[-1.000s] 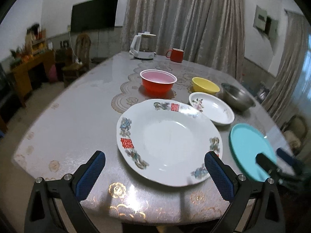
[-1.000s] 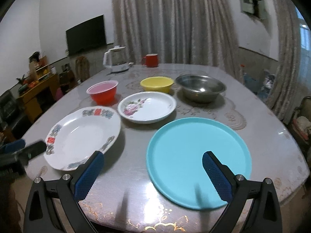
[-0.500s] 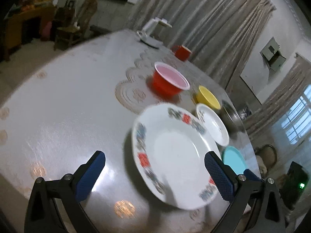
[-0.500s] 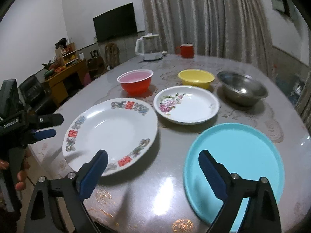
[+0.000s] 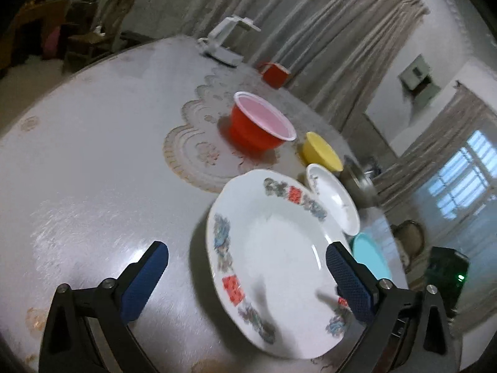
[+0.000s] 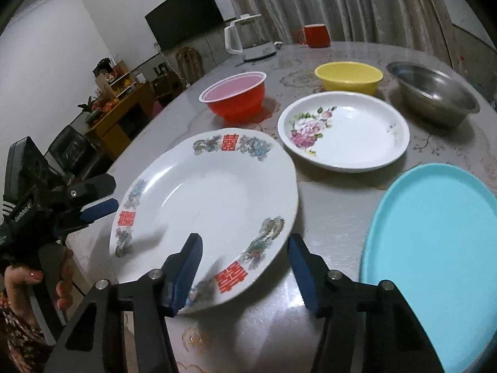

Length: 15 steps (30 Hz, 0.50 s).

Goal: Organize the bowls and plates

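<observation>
A large white plate (image 6: 205, 199) with red characters on its rim lies near the table's front edge. My right gripper (image 6: 243, 245) hovers at its near rim. Its jaws are closing, with a stretch of that rim between them and the pads not pressing on it. My left gripper (image 5: 245, 267) is open at the plate's (image 5: 273, 242) left side and shows in the right wrist view (image 6: 102, 197). Behind the plate stand a small floral plate (image 6: 344, 130), a red bowl (image 6: 236, 96), a yellow bowl (image 6: 348, 76) and a steel bowl (image 6: 435, 93). A teal plate (image 6: 435, 248) lies at the right.
A white kettle (image 6: 248, 40) and a red mug (image 6: 315, 35) stand at the table's far side. A person's hand (image 6: 18, 283) holds the left gripper off the table's left edge. Bare tabletop (image 5: 93, 161) stretches left of the plates.
Both grippers have come in and down toward the large plate from either side. The right gripper's jaws have narrowed a good deal. The left view has tilted; its jaws stay wide.
</observation>
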Each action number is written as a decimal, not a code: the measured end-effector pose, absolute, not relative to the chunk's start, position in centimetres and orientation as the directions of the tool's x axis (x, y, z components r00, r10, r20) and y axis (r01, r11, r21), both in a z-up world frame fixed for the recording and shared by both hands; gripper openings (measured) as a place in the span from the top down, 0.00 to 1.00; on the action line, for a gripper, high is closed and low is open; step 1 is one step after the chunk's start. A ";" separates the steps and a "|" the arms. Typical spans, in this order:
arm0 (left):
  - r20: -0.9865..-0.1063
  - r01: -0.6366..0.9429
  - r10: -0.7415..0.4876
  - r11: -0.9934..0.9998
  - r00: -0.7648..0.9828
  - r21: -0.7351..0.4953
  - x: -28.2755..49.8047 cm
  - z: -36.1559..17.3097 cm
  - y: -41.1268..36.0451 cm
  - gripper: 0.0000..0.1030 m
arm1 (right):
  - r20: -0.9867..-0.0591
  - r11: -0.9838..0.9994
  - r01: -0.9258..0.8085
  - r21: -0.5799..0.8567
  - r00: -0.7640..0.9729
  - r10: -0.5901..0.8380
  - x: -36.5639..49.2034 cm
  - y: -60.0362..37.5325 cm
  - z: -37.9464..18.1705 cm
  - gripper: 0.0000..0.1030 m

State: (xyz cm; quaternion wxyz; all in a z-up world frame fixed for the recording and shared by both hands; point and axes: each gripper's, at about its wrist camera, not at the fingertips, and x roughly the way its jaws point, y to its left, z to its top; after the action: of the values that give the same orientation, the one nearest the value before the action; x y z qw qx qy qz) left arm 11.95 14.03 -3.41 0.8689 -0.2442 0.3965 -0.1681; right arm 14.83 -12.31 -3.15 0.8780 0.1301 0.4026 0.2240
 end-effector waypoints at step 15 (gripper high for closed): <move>-0.621 0.185 -0.548 0.814 0.560 -0.551 14.2 -5.3 12.3 0.23 | -0.617 0.855 -0.277 0.439 0.598 0.511 16.5 -11.8 -4.9 0.64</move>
State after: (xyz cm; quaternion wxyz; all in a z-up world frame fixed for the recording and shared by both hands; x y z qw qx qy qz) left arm 14.25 12.26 -5.33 0.8559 -0.2176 0.4173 -0.2142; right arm 16.47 -11.82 -4.85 0.8811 0.1507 0.3886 0.2236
